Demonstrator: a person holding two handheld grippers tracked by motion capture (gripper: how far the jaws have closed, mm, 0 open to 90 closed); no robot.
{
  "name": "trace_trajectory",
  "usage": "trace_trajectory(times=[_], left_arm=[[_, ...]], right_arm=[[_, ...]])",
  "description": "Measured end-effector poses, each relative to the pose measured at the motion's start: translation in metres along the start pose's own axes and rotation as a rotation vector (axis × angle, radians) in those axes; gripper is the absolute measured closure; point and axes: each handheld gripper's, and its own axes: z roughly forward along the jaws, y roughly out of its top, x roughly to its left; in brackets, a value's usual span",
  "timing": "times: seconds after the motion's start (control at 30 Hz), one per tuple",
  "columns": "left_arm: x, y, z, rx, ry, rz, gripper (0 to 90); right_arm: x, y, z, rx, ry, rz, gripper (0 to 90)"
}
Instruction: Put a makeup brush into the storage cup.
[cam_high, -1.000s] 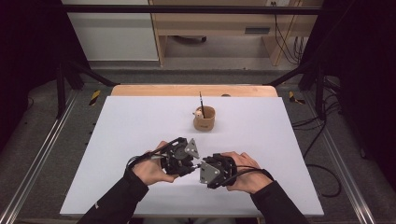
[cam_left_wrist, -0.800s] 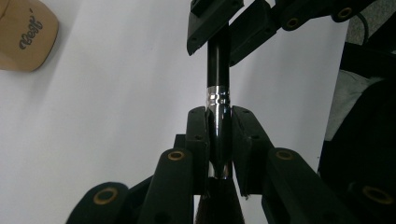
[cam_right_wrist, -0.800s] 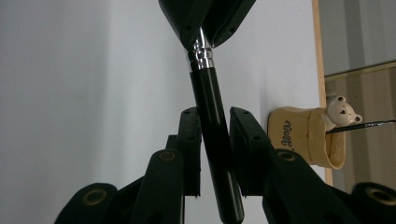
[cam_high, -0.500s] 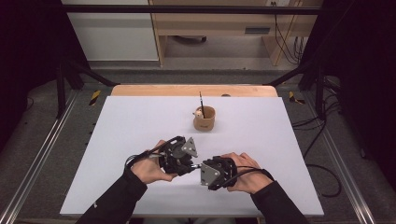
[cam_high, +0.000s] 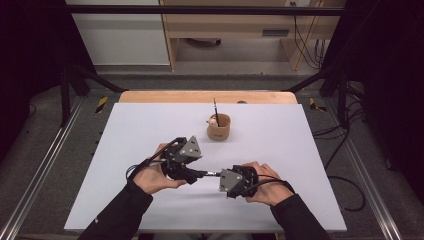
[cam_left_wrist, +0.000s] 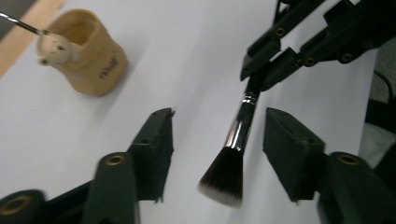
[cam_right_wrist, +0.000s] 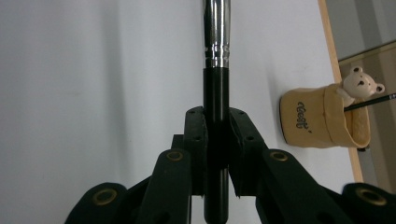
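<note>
A makeup brush with a black handle, silver ferrule and dark white-tipped bristles hangs level above the white table. My right gripper is shut on its black handle. My left gripper faces it; its jaws have just been opening and now stand apart, with the bristle end between them untouched. In the high view the left gripper and right gripper meet tip to tip near the table's front, the brush bridging them.
A tan cup with a small bear figure stands at mid-table behind the grippers, with a thin black stick in it. The cup is well apart from both. A wooden strip runs along the far edge.
My left gripper has opened off the brush head and shifted slightly left and away from the right one. The right gripper keeps its hold and stays put.
</note>
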Motion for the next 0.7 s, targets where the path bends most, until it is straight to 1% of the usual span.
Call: trace_trajectory(times=[0.03,0.07,0.1,0.13,0.17,0.27,0.3,0.37,0.47,0.6,0.67,0.7], left_arm=[[0.002,-0.002,-0.002,-0.009,0.007,-0.014,39.4],[0.004,-0.004,-0.004,-0.026,0.014,-0.036,38.1],[0.005,-0.006,-0.005,-0.048,0.026,-0.061,35.6],[0.007,-0.008,-0.007,-0.054,0.032,-0.078,33.1],[0.008,-0.011,-0.009,-0.065,0.037,-0.091,31.8],[0.011,-0.020,-0.015,-0.092,0.061,-0.129,26.6],[0.012,-0.023,-0.016,-0.101,0.067,-0.143,25.6],[0.014,-0.029,-0.018,-0.119,0.080,-0.175,23.6],[0.015,-0.039,-0.021,-0.137,0.097,-0.215,20.9],[0.014,-0.052,-0.023,-0.177,0.104,-0.270,19.8],[0.013,-0.057,-0.022,-0.190,0.112,-0.290,19.8],[0.012,-0.061,-0.021,-0.200,0.113,-0.305,19.8]], right_arm=[[-0.001,-0.002,0.000,0.001,0.002,0.020,79.2],[-0.001,-0.003,0.000,-0.006,0.000,0.033,79.2],[-0.003,-0.005,0.000,-0.003,-0.004,0.036,79.2],[-0.003,-0.007,0.000,-0.002,-0.007,0.049,79.2],[-0.003,-0.009,0.000,-0.002,-0.008,0.056,79.2],[-0.005,-0.015,0.001,-0.008,-0.011,0.097,79.2],[-0.004,-0.017,0.002,-0.009,-0.011,0.119,79.2],[-0.006,-0.021,0.002,-0.010,-0.006,0.139,79.2],[-0.008,-0.026,0.002,-0.022,-0.018,0.176,79.2],[-0.010,-0.033,0.003,-0.049,-0.031,0.239,79.2],[-0.010,-0.035,0.003,-0.064,-0.042,0.272,79.2],[-0.011,-0.037,0.003,-0.073,-0.038,0.278,79.2]])
